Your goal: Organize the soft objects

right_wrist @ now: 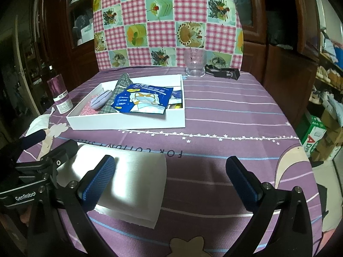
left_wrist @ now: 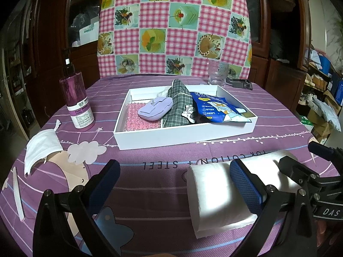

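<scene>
On the table's left edge lies a white mask, with a thin white strip nearer the front corner. Behind the mask, a purple bottle stands upright, well clear of the tray.

At table centre sits a white tray. Contents, left to right: a pink textured pad in the front-left corner; a lilac case resting on the pad; a rolled plaid cloth running front to back; a blue packet leaning over the cloth and the tray's front-right part. Something yellow shows under the packet in the right wrist view; it is probably another packet, but too little is visible to tell.

Behind the tray's right rear corner stand a clear glass and, just beside it, a black clip-like part.

Near the front edge, a toilet roll lies on its side.

Left gripper: jaws spread wide, holding nothing; its right finger overlaps the roll, contact not determinable.

Right gripper: jaws spread wide, holding nothing; its left finger is over the roll, with bare cloth between the fingers otherwise.
</scene>
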Available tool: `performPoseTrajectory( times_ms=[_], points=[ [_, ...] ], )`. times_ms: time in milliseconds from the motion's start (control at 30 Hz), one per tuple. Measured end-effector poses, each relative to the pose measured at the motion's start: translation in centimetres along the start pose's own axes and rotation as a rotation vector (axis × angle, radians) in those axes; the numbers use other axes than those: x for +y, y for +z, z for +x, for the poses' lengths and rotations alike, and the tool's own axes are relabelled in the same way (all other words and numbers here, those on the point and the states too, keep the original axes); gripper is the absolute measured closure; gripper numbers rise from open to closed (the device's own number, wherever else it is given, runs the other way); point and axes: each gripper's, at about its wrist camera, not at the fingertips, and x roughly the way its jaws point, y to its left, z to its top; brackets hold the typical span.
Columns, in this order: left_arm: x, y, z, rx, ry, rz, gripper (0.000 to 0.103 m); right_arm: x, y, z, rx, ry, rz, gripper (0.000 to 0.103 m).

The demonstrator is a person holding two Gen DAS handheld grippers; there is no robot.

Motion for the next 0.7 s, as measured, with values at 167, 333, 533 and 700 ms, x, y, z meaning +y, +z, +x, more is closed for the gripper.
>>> performPoseTrajectory(
  times_ms=[167, 333, 533, 700],
  points=[
    [-0.1, 0.1, -0.1, -0.003, 0.009, 0.006, 0.000, 1.6, -0.1, -1.0, -0.067, -0.090, -0.139, 0.001],
    [-0.1, 0.1, 0.0, -0.002, 0.008, 0.005, 0.000, 2.1, 0.0, -1.1, -0.079, -0.123, -0.195, 0.001],
    [-0.2, 0.0, 0.0, -0.001, 0.008, 0.005, 0.000, 2.1, 0.0, -1.1, -0.078, -0.121, -0.193, 0.001],
    [-0.1, 0.1, 0.0, -0.001, 0.006, 0.004, 0.000, 2.1, 0.0, -1.1, -0.075, -0.115, -0.190, 0.001]
  ],
)
